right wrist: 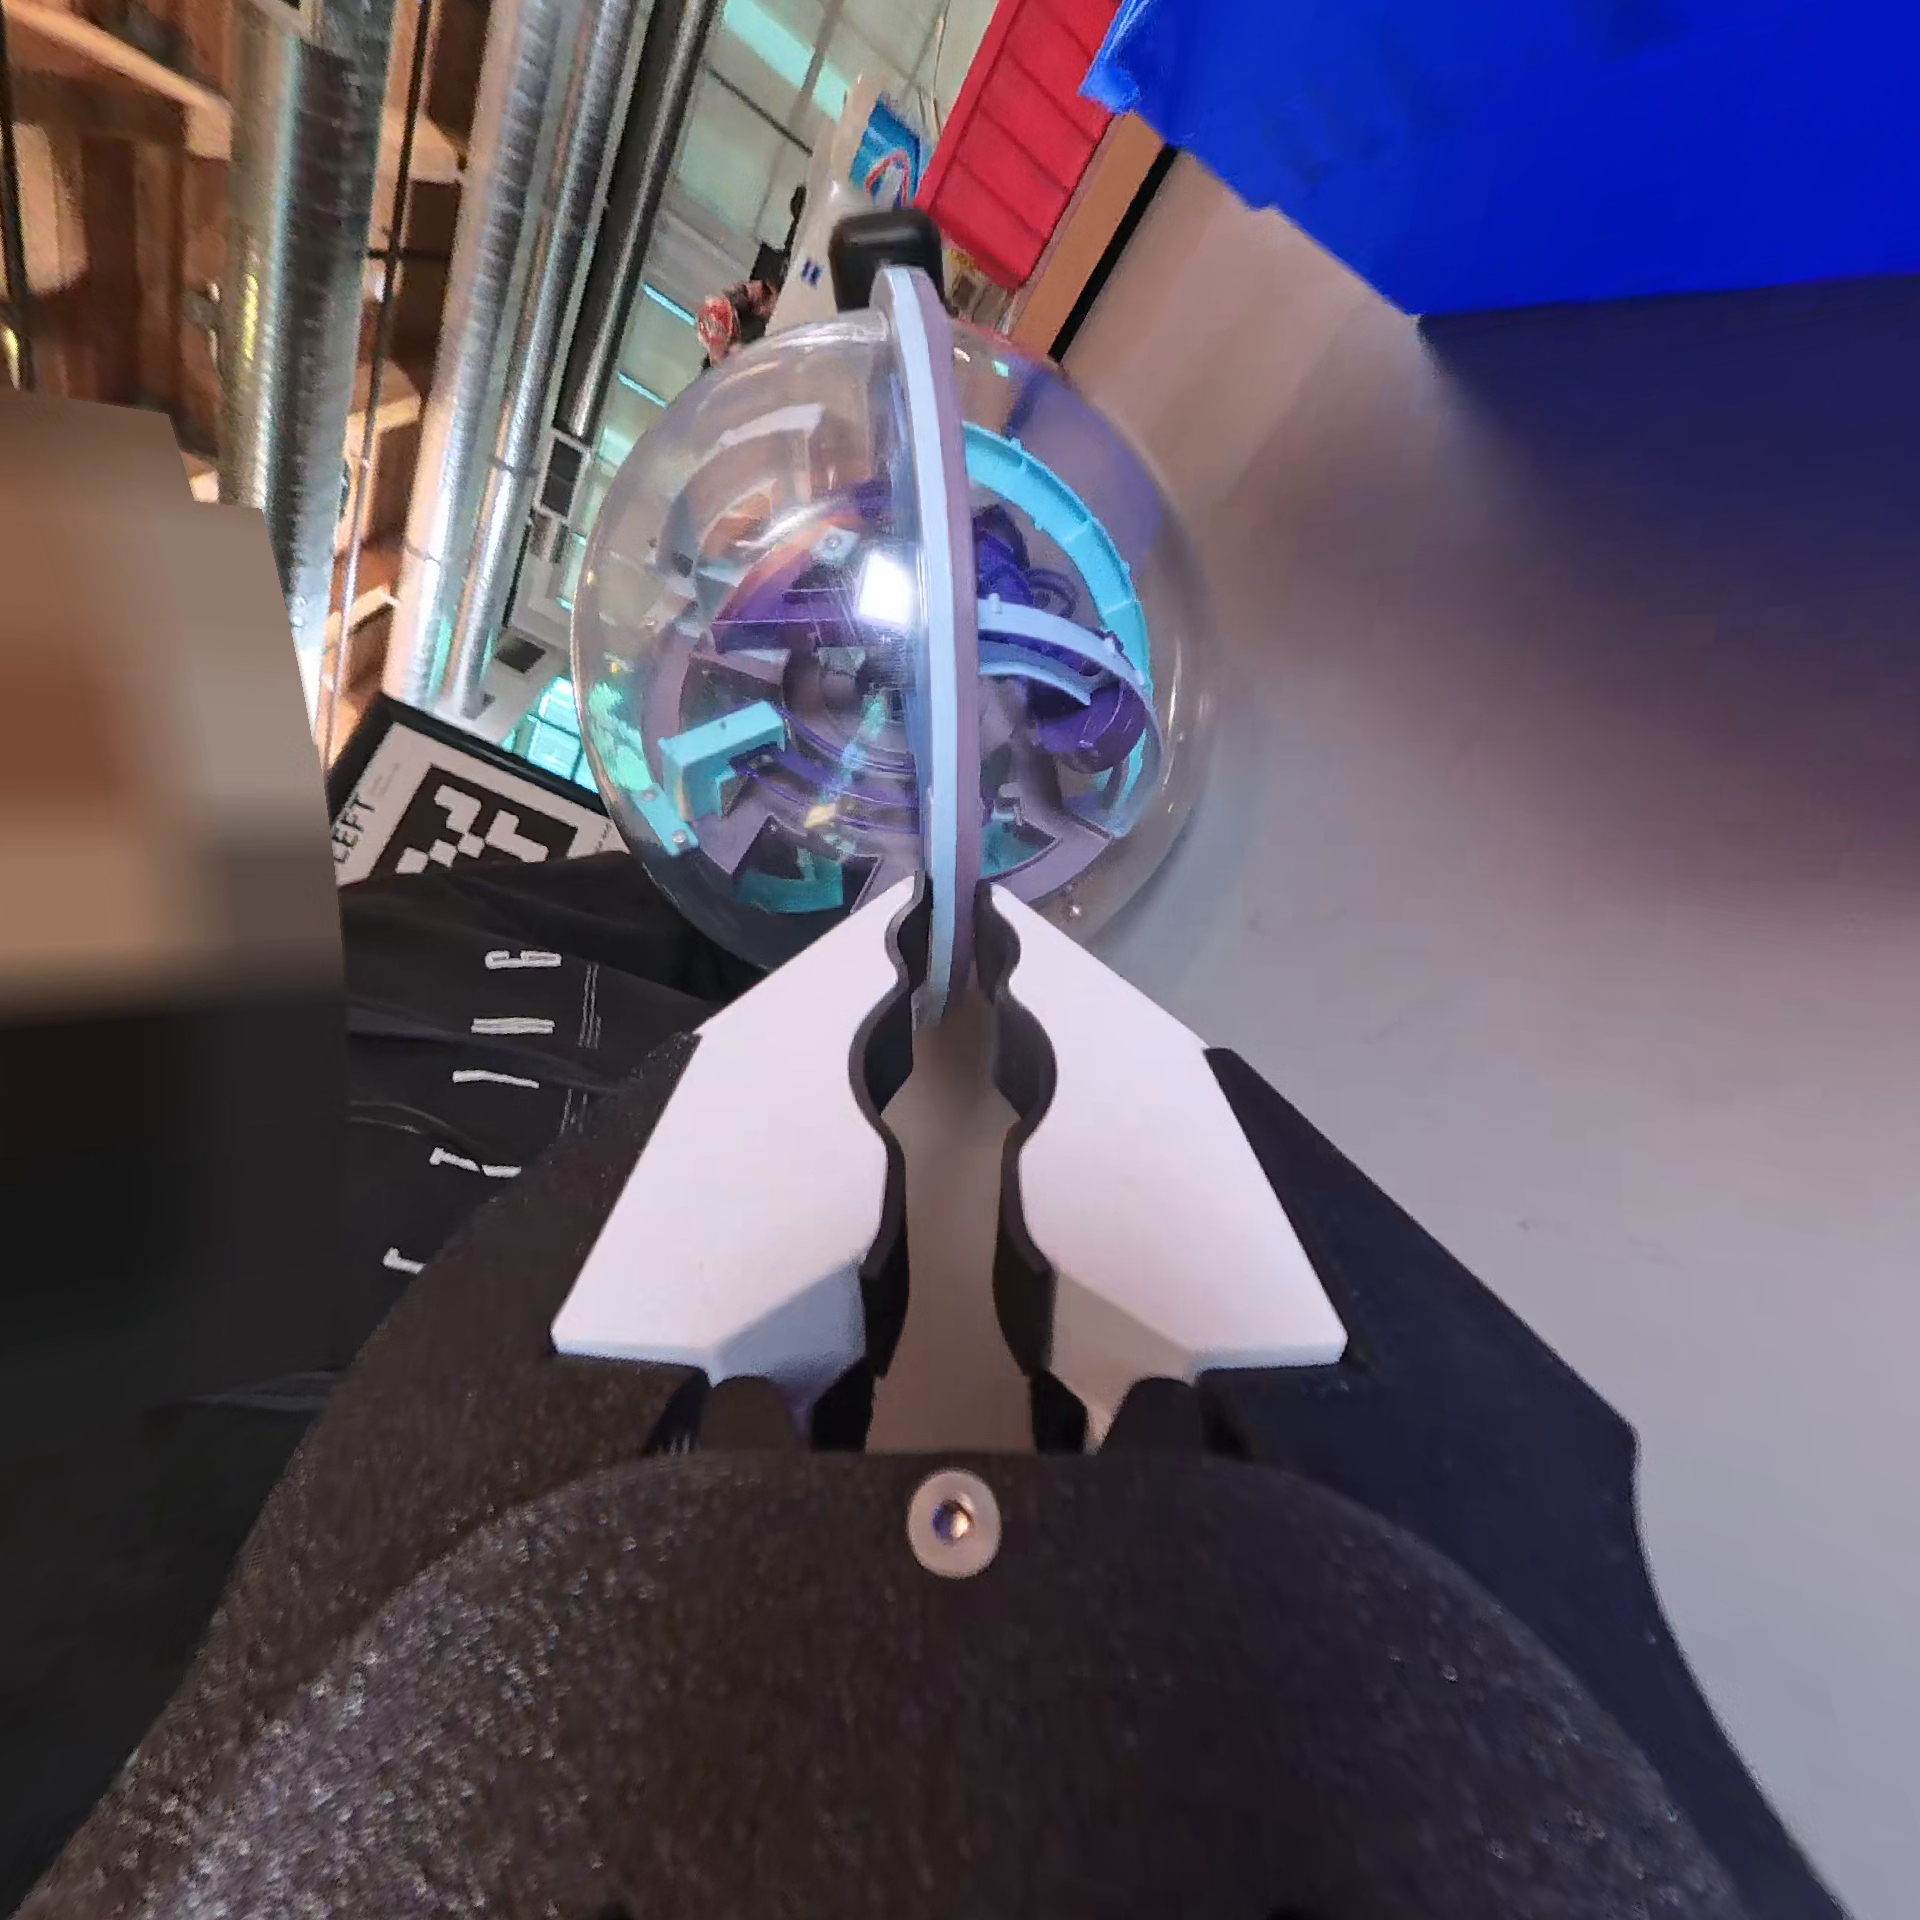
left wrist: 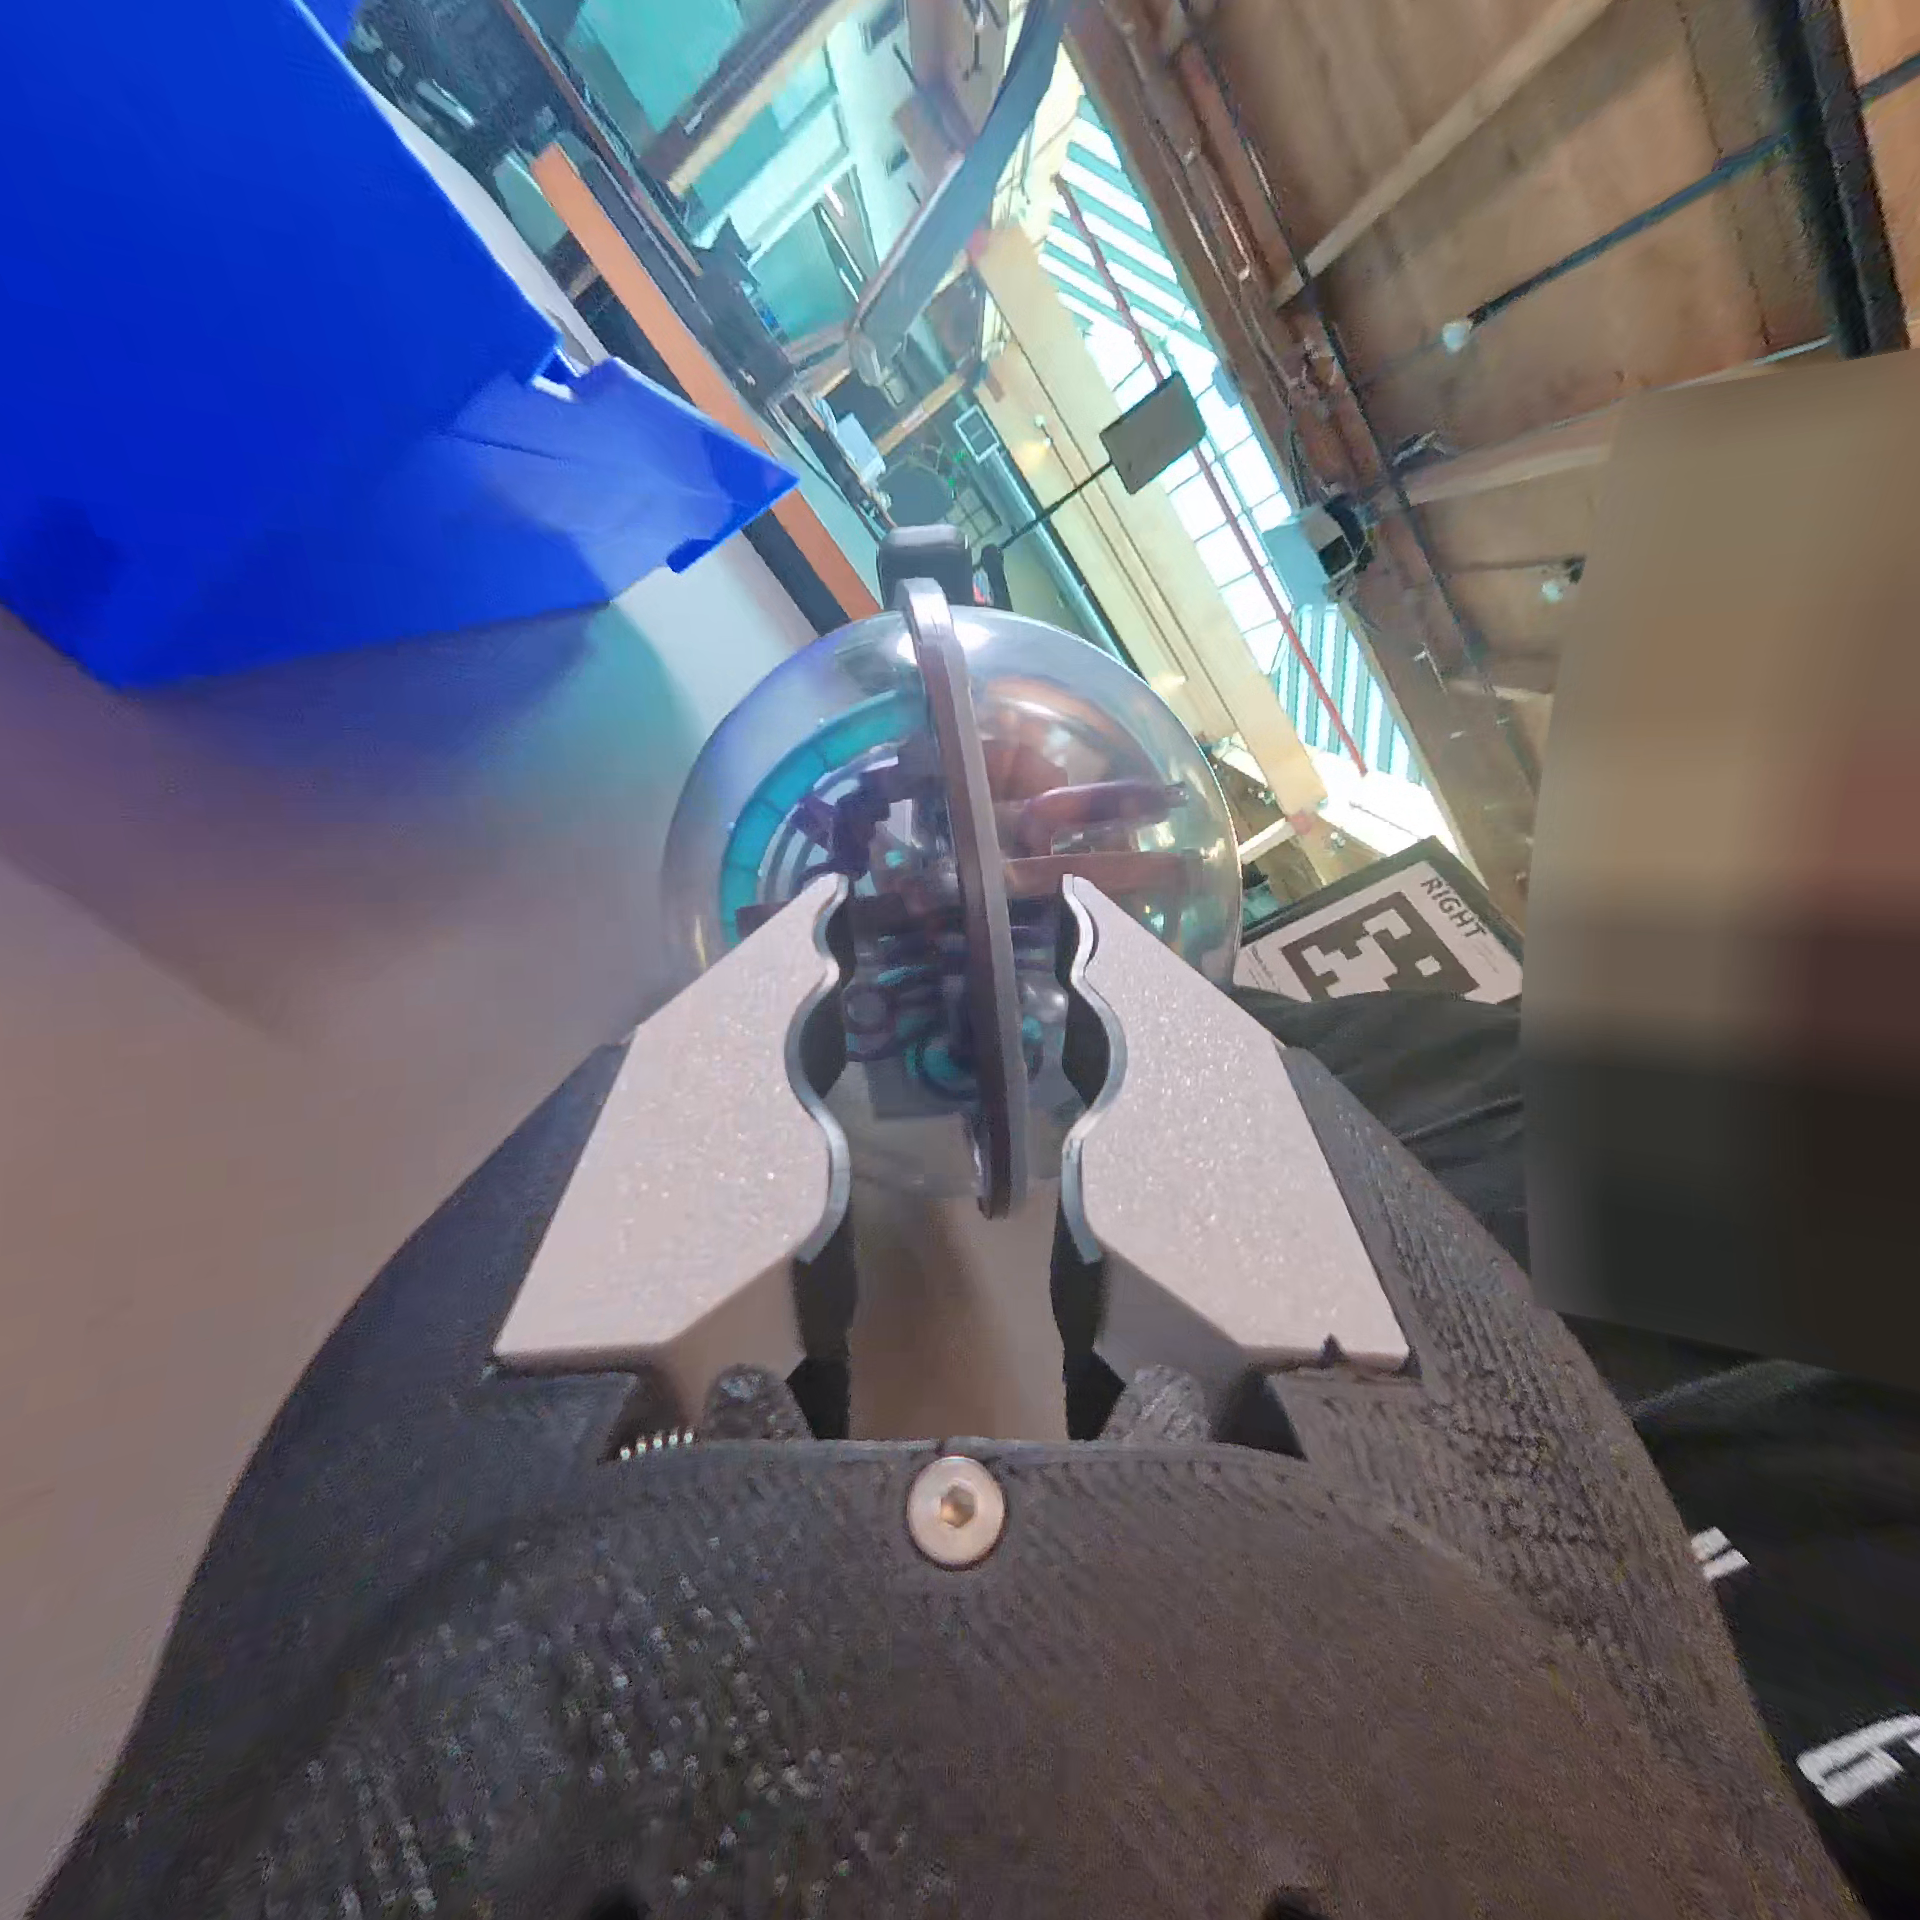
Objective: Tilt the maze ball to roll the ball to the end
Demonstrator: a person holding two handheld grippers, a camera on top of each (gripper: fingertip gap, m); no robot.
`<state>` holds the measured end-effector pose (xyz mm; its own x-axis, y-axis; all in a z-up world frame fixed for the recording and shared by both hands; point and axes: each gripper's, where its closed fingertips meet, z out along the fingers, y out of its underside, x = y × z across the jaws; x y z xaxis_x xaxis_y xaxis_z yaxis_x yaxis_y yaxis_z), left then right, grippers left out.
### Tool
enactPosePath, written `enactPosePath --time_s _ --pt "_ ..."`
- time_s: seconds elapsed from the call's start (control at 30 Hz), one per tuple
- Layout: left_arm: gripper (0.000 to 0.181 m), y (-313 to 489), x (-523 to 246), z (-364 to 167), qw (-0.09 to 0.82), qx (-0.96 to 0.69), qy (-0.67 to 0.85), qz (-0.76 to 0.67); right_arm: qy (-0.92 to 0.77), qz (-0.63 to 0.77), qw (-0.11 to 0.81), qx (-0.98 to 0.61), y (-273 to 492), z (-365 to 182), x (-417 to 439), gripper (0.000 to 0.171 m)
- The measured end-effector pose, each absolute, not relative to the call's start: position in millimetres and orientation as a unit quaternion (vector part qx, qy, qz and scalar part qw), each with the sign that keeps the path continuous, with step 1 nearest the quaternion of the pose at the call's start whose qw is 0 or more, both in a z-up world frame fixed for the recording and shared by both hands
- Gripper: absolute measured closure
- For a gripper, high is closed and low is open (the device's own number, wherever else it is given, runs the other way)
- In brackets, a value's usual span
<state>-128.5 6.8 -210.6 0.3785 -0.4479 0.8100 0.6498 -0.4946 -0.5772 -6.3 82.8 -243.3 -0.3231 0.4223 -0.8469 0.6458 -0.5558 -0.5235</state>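
In the left wrist view, the left tongs [left wrist: 954, 914] reach forward with their grey fingers [left wrist: 727, 1101] spread a little way. The maze ball [left wrist: 951, 894] sits between the tips, and the flat ring around its middle runs edge-on down the gap. The finger tips lie against the clear shell on either side of that ring, so the left tongs are pinching the ball loosely rather than pressed together. The ball is held up above the pale desk [left wrist: 208, 1039]; the ring's plane runs along the tongs, nearly upright in this view.

In the right wrist view, the right tongs [right wrist: 954, 906] are almost pressed together, their white fingers [right wrist: 769, 1143] nipping the thin edge of the same ring at the near side of the maze ball [right wrist: 883, 644]. Inside the clear sphere are purple, teal and grey tracks; the small rolling ball cannot be made out. At the far side of the ring a dark tip of the opposite tongs grips it.

Beyond lies a blue bin [right wrist: 1558, 135] on the desk [right wrist: 1507, 1039], then a red bin [right wrist: 1013, 135] farther off.
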Motion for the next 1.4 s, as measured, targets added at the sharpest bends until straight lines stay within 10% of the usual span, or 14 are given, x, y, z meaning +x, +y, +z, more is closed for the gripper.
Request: enactPosePath --time_s 0.33,0.53,1.2,1.4 --pt "0.174 15.4 -132.1 -218.5 0.496 -0.668 -0.109 -0.544 0.364 -0.700 0.063 0.612 113.7 -237.9 -19.7 0.164" --pt "0.175 14.6 -128.7 -223.0 0.488 -0.683 -0.113 -0.532 0.402 -0.664 0.048 0.629 118.3 -246.2 -12.2 0.135" --pt "0.173 3.3 -116.2 -220.1 0.462 -0.685 -0.087 -0.556 0.401 -0.691 0.071 0.597 111.5 -236.2 -4.3 0.168" --pt "0.143 -6.6 -114.6 -206.5 0.492 -0.688 -0.024 -0.533 0.403 -0.686 0.046 0.604 117.9 -237.5 -6.2 0.171"
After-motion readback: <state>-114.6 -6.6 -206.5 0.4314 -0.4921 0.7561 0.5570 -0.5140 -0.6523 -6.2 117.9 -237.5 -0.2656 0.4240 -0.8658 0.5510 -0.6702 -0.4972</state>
